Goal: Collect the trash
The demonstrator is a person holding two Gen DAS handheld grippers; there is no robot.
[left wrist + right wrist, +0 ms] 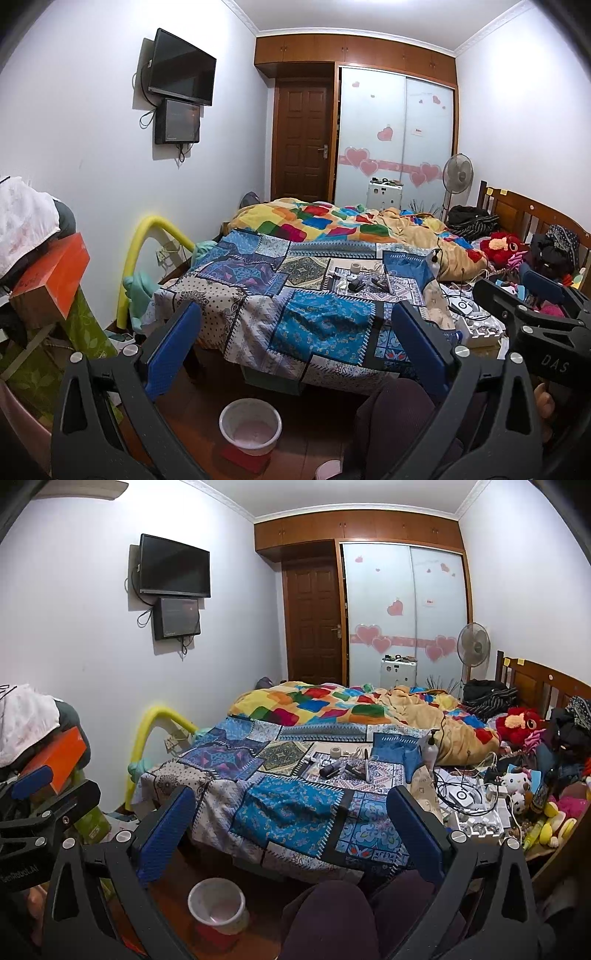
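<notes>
Here, in the left wrist view, the left claw (pixel 291 350) hangs with its jaws wide apart and empty above the bed (pixel 236 317) — small bits of litter (pixel 356 283) sit mid-quilt, the bin (pixel 250 426) on the floor below. In the right wrist view, the right claw (pixel 290 829) gapes too, holding nothing. Best to reach past the bed's edge and pinch one piece (pixel 330 770) at a time — cables (pixel 458 786) lie near.

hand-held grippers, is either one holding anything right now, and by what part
Nothing is held. The left hand-held gripper and the right hand-held gripper both stand open, with only the patchwork bedspread in view between their fingers.
</notes>
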